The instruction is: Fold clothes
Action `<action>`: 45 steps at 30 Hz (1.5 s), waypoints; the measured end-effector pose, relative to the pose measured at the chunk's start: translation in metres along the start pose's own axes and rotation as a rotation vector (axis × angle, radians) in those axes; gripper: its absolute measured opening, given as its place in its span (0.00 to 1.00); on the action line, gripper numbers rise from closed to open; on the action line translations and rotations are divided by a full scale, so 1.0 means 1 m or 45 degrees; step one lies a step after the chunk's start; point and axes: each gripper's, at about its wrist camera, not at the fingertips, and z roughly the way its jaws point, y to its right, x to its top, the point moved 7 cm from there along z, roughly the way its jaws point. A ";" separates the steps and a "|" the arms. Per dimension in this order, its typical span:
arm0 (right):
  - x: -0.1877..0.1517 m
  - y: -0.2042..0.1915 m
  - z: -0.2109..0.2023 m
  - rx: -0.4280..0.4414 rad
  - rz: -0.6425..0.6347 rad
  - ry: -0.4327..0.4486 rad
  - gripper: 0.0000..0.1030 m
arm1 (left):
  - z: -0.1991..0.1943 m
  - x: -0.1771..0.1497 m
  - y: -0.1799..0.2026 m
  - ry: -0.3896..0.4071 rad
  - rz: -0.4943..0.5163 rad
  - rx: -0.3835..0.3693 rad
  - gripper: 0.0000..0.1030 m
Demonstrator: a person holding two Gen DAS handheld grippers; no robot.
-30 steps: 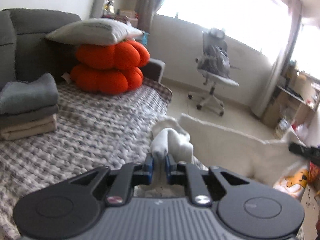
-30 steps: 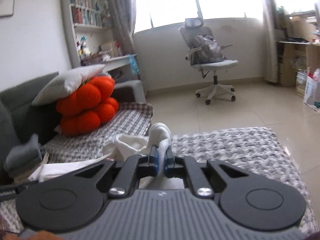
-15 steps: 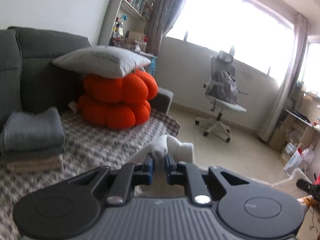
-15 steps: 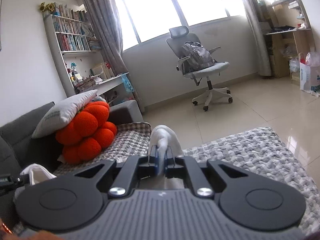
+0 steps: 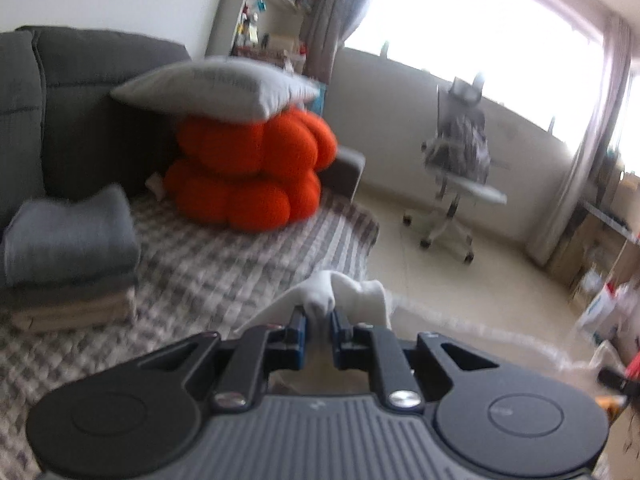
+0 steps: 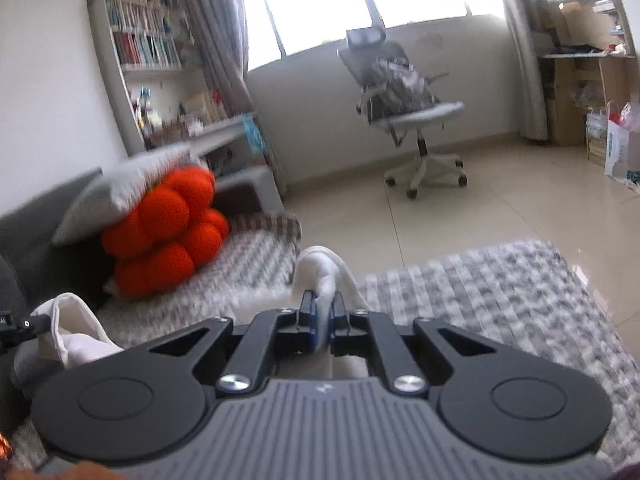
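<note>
Left gripper pinches a bunched corner of the white garment between its blue pads, above the checked blanket on the sofa. At 9 o'clock sits a stack of folded clothes; at 11 o'clock, orange cushions under a grey pillow. Right gripper is clamped on another corner of that garment. At 2 o'clock a paper bag stands on the floor; its contents cannot be made out.

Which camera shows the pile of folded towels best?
The left wrist view: the folded stack sits whole on the checked blanket by the sofa. In the right wrist view that spot is hidden behind the white cloth and the frame edge.
</note>
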 end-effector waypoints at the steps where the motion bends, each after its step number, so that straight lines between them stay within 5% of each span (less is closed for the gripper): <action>1: -0.006 0.002 -0.003 0.003 -0.009 -0.026 0.06 | 0.001 -0.009 -0.004 -0.023 0.008 -0.003 0.12; 15: -0.087 0.028 -0.036 -0.020 -0.079 -0.364 0.07 | -0.026 -0.107 -0.029 -0.366 0.196 0.003 0.14; 22: -0.115 0.037 -0.032 -0.048 -0.067 -0.502 0.08 | -0.027 -0.134 -0.044 -0.498 0.228 0.041 0.25; 27: -0.125 0.036 -0.031 -0.037 -0.069 -0.550 0.16 | -0.042 -0.126 -0.045 -0.441 0.207 0.007 0.31; 28: -0.123 0.035 -0.033 -0.036 -0.077 -0.536 0.18 | -0.048 -0.122 -0.043 -0.414 0.197 -0.002 0.40; 30: -0.119 0.032 -0.038 -0.033 -0.093 -0.509 0.31 | -0.054 -0.111 -0.042 -0.366 0.169 -0.027 0.48; 32: -0.110 0.028 -0.045 -0.033 -0.119 -0.454 0.55 | -0.060 -0.100 -0.040 -0.320 0.137 -0.056 0.53; 37: -0.087 0.009 -0.051 -0.017 -0.213 -0.319 0.56 | -0.057 -0.080 -0.025 -0.226 0.058 -0.110 0.54; 45: -0.075 -0.021 -0.010 0.045 -0.254 -0.304 0.56 | -0.023 -0.083 0.013 -0.226 0.108 -0.177 0.54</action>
